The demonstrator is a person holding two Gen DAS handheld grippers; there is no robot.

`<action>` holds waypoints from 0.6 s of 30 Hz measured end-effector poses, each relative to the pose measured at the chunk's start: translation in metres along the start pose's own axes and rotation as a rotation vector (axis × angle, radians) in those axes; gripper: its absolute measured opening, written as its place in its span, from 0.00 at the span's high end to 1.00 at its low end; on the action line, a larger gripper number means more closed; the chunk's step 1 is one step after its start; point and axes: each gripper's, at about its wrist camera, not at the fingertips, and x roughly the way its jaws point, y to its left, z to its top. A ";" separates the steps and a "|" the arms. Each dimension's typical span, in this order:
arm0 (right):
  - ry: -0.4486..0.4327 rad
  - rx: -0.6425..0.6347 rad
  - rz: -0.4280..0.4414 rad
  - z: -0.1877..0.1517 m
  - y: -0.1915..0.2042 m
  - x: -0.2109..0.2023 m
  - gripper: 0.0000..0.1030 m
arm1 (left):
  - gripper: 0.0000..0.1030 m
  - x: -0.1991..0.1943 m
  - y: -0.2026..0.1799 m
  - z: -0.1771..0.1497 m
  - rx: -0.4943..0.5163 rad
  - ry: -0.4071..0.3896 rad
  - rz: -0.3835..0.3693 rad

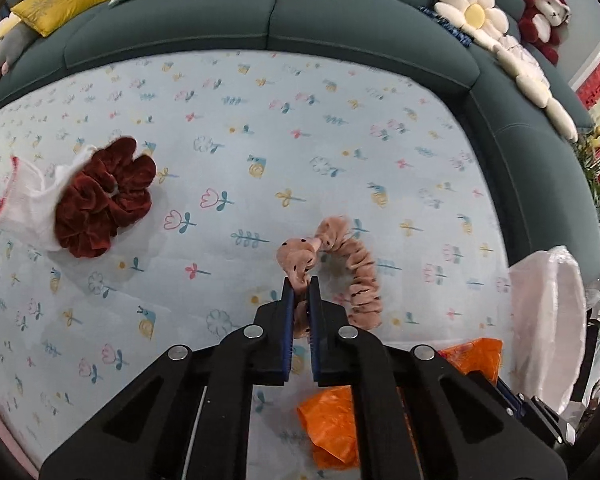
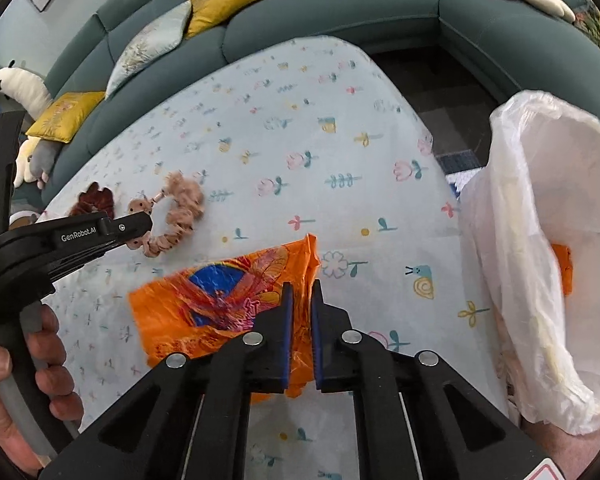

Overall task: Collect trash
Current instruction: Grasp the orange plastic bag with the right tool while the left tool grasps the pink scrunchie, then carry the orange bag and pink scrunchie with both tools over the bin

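My left gripper [image 1: 301, 284] is shut on one end of a pink dotted scrunchie [image 1: 360, 276], whose fabric is pinched between the blue pads. The rest of the scrunchie curls on the flowered tablecloth [image 1: 260, 140]. In the right wrist view my right gripper [image 2: 301, 288] is shut on the edge of a crumpled orange wrapper [image 2: 204, 304] that lies on the cloth. The same view shows the left gripper [image 2: 140, 226] from the side at the pink scrunchie [image 2: 180, 216]. A dark red velvet scrunchie [image 1: 104, 200] lies at the left on a white cloth piece [image 1: 24, 200].
A white plastic bag [image 2: 540, 240] stands open at the table's right edge with something orange inside. A teal sofa [image 1: 268, 20] with yellow cushions and plush toys wraps around the table's far and right sides. A person's hand [image 2: 40, 360] holds the left gripper's handle.
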 end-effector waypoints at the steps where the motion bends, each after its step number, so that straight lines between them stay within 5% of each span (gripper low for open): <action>1: -0.010 -0.003 0.003 0.001 0.000 -0.005 0.93 | 0.94 -0.005 -0.003 0.000 0.004 -0.008 -0.004; 18: -0.264 0.071 0.000 0.015 -0.049 -0.127 0.94 | 0.94 -0.106 -0.104 -0.017 0.156 -0.152 -0.125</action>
